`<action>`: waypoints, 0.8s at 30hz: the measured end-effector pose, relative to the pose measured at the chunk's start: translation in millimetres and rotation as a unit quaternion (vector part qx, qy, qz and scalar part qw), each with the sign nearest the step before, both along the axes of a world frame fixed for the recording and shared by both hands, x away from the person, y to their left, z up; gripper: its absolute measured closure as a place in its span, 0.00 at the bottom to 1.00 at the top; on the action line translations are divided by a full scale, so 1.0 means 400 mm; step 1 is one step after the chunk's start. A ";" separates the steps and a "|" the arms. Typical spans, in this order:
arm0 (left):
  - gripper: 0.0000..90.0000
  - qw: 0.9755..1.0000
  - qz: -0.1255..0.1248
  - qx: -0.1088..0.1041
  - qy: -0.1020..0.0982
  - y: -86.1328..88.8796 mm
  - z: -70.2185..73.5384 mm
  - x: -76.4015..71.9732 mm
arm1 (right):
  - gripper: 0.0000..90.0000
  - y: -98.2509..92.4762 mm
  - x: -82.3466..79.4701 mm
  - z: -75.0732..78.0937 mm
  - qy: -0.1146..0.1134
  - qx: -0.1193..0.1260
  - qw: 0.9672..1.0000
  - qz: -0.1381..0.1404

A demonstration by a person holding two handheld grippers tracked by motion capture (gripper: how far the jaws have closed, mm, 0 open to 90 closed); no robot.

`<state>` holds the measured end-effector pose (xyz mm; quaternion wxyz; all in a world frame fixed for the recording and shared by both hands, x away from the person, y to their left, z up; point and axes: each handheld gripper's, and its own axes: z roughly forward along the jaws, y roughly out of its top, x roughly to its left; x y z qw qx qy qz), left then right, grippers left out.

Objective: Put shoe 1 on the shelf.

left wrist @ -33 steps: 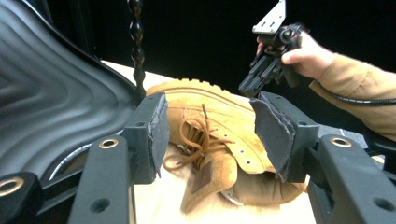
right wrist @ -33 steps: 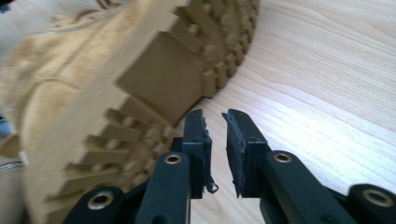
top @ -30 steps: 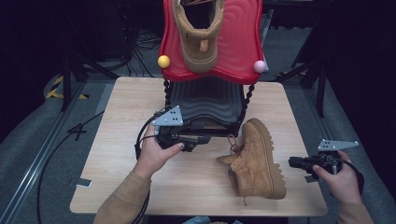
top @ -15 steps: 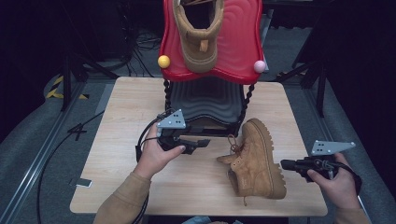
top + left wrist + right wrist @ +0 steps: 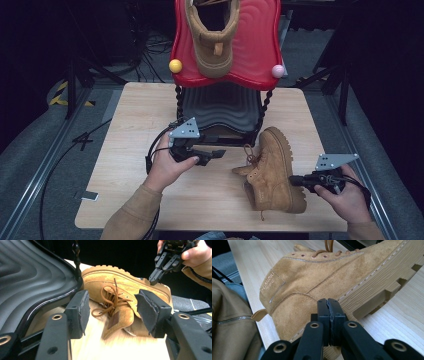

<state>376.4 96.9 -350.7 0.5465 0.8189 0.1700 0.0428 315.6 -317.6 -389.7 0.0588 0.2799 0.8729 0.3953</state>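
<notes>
Right gripper view: right tool point(image 5: 329, 315) pinched closed, empty, at boot point(image 5: 317, 285) sole; left tool point(image 5: 112, 312) open. Risk: closed jaws shove boot off the surface point(image 5: 140, 120).

Light wooden table point(image 5: 135, 120) sits centre, pale grain catching even overhead light. Around it the room falls off into darkness. Grey floor point(image 5: 45, 145) on both sides, with a metal rail point(image 5: 37, 180) running diagonally along the left. Yellow-and-black hazard tape point(image 5: 62, 95) shows beside a dark stand leg point(image 5: 72, 87). Black cables point(image 5: 150, 42) tangle on the floor behind. On the right, more dark stand legs point(image 5: 342, 95) angle down to the floor.
</notes>
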 end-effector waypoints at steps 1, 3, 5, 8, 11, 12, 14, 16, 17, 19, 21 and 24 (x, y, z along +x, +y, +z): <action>0.49 1.000 -0.001 0.002 -0.001 0.000 0.000 0.000 | 1.00 0.000 0.000 0.000 0.000 0.000 1.000 0.000; 0.49 1.000 -0.002 0.004 0.000 -0.001 0.000 -0.001 | 1.00 0.000 0.000 0.001 -0.001 -0.004 1.000 0.002; 0.49 1.000 0.000 0.004 0.001 0.000 0.000 -0.001 | 1.00 0.003 -0.001 0.002 -0.006 -0.009 1.000 0.005; 0.49 1.000 -0.001 0.003 0.001 0.001 0.001 -0.003 | 1.00 0.005 -0.002 0.005 -0.012 -0.021 1.000 0.010; 0.49 1.000 0.001 0.002 -0.001 0.003 0.001 -0.003 | 1.00 0.005 -0.002 0.007 -0.014 -0.027 0.999 0.013; 0.49 1.000 0.002 0.001 -0.002 0.004 0.002 -0.003 | 1.00 0.003 -0.001 0.007 -0.014 -0.026 0.999 0.014; 0.49 1.000 0.002 0.001 -0.002 0.006 0.002 -0.003 | 1.00 -0.002 0.000 0.007 -0.013 -0.025 1.000 0.014; 0.48 1.000 0.002 0.002 0.001 0.008 0.003 -0.004 | 1.00 -0.011 0.000 0.010 -0.009 -0.026 1.000 0.008; 0.49 1.000 0.003 0.002 -0.001 0.009 0.004 -0.004 | 1.00 -0.017 0.001 0.011 -0.011 -0.027 1.000 0.005; 0.49 1.000 0.003 0.001 -0.001 0.009 0.004 -0.004 | 1.00 -0.031 -0.001 0.015 -0.009 -0.031 0.999 -0.005; 0.49 1.000 0.004 0.001 -0.002 0.009 0.004 -0.004 | 1.00 -0.046 -0.002 0.019 -0.009 -0.037 0.999 -0.015; 0.49 1.000 0.002 0.003 -0.001 0.007 0.004 -0.004 | 1.00 -0.069 -0.003 0.022 -0.010 -0.048 0.998 -0.031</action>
